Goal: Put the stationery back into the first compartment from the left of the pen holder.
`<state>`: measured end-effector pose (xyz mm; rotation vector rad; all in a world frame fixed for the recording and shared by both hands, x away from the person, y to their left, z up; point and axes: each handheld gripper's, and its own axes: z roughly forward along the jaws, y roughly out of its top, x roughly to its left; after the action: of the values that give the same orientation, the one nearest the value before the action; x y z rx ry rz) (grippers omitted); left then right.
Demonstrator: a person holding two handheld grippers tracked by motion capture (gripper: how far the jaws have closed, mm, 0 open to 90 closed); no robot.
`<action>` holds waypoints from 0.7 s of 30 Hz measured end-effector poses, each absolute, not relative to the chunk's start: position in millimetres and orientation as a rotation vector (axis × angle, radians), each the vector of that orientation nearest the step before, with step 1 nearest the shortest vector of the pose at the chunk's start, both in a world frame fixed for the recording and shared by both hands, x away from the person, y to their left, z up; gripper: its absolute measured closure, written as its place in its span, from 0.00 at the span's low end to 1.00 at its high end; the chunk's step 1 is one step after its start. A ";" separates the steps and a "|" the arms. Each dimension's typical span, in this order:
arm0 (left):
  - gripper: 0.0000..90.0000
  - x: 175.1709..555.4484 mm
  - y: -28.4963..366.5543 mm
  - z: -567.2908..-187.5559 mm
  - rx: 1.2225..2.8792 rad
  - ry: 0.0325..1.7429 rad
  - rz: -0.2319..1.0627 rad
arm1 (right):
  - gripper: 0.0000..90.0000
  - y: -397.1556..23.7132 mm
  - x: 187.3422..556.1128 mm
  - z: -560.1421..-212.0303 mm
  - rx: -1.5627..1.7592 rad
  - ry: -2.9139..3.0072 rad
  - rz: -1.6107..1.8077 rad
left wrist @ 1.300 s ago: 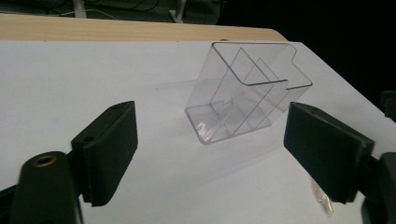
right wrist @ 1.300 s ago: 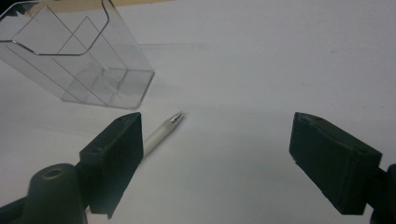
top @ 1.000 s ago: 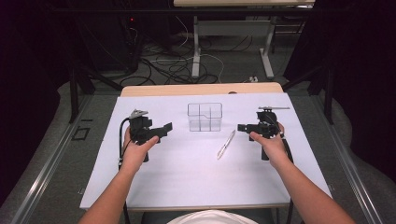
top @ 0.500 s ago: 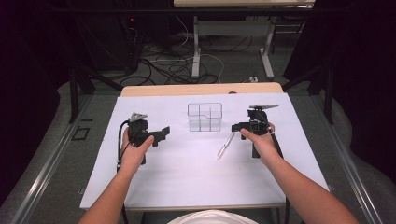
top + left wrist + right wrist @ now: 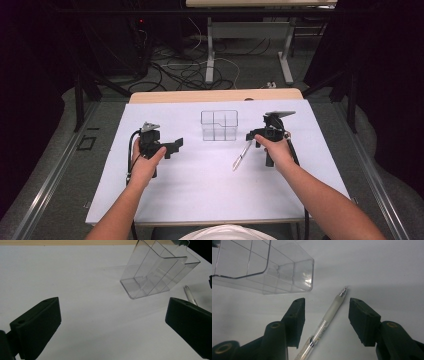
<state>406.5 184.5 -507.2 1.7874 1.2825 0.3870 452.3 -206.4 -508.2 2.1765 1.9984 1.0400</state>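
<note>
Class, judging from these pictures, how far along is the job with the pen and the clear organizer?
Done: nothing; the clear organizer is empty. In hand: the right gripper straddles the pen lying on the table, its jaws just closing but not yet touching. The left gripper waits open. Left: gripping, lifting and likely placing the pen.

Clear divided organizer stands mid-table, toward far edge. Pen lies flat just right of and nearer than organizer, apart from it. Right gripper straddles pen w/ gap each side; left gripper well left of organizer.
</note>
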 end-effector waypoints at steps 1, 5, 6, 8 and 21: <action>0.00 406.6 184.5 -507.9 1.783 1.285 0.387 | 0.54 -205.7 453.0 -508.4 2.201 1.978 1.032; 0.00 407.0 184.6 -509.8 1.768 1.298 0.379 | 0.60 -208.5 457.2 -512.1 2.269 1.964 0.993; 0.00 407.1 184.7 -510.2 1.767 1.299 0.379 | 0.61 -209.8 458.1 -512.7 2.290 1.963 0.986; 0.00 407.4 185.1 -511.0 1.768 1.300 0.378 | 0.63 -210.7 459.7 -515.0 2.326 1.932 0.991; 0.00 408.2 183.3 -513.1 1.793 1.292 0.377 | 0.75 -209.0 464.8 -528.4 2.513 1.873 0.995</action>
<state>408.2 183.3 -513.1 1.7928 1.2917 0.3766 464.8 -209.0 -528.4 2.5131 1.8728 0.9946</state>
